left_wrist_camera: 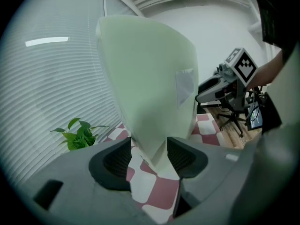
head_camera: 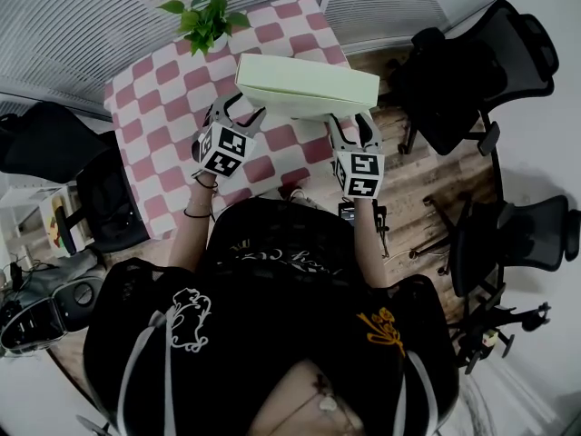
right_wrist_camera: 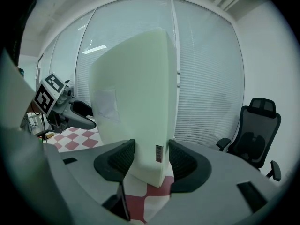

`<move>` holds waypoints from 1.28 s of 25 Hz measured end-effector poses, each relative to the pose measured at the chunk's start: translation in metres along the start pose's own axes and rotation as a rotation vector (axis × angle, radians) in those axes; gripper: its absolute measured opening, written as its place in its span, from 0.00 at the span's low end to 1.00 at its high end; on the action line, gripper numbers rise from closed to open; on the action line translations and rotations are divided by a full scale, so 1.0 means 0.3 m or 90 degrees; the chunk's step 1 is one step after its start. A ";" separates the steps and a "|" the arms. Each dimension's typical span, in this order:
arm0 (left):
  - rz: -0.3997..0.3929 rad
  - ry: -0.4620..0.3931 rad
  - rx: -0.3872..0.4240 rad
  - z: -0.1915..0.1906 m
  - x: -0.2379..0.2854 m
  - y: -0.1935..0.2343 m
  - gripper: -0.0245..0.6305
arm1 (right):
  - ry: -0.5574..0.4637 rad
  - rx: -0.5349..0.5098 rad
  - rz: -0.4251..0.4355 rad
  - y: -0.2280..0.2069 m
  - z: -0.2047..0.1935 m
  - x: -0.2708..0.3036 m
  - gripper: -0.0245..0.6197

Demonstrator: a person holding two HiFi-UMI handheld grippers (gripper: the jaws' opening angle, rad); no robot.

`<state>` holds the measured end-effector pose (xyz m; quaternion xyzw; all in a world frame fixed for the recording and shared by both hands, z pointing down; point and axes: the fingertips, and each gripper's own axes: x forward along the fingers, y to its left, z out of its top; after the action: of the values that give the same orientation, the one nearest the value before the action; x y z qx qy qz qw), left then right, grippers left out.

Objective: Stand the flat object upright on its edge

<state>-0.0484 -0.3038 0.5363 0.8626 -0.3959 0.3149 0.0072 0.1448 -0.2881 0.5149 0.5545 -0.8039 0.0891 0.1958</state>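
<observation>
A pale green flat box (head_camera: pixel 304 87) hangs in the air over the pink-and-white checked table (head_camera: pixel 154 125), its long side running left to right. My left gripper (head_camera: pixel 238 107) is shut on the box's left end, and my right gripper (head_camera: pixel 352 121) is shut on its right end. In the left gripper view the box (left_wrist_camera: pixel 150 78) rises between the dark pads (left_wrist_camera: pixel 117 161), and its lower corner is pinched there. In the right gripper view the box (right_wrist_camera: pixel 136 102) is clamped the same way, with a small label on its edge. The table shows below the box in both gripper views.
A potted green plant (head_camera: pixel 204 16) stands at the table's far edge. Black office chairs stand at the right (head_camera: pixel 472 71), at the lower right (head_camera: pixel 517 234) and at the left (head_camera: pixel 54 143). Window blinds run along the far side. The floor is wood.
</observation>
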 end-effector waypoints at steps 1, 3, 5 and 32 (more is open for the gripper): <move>-0.001 0.000 -0.004 -0.002 -0.001 -0.003 0.41 | 0.001 0.001 0.001 0.001 -0.001 -0.001 0.40; -0.003 -0.001 -0.017 -0.005 -0.003 -0.007 0.41 | 0.002 0.005 0.002 0.002 -0.005 -0.006 0.40; -0.006 -0.004 -0.032 -0.008 -0.006 -0.011 0.41 | 0.002 0.014 0.005 0.003 -0.008 -0.009 0.40; 0.000 -0.057 -0.117 0.065 -0.123 -0.112 0.40 | -0.014 0.044 0.047 0.018 -0.016 -0.098 0.32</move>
<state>-0.0329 -0.2609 0.5083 0.8714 -0.4233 0.2384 0.0683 0.1497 -0.2591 0.5075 0.5317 -0.8225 0.1179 0.1642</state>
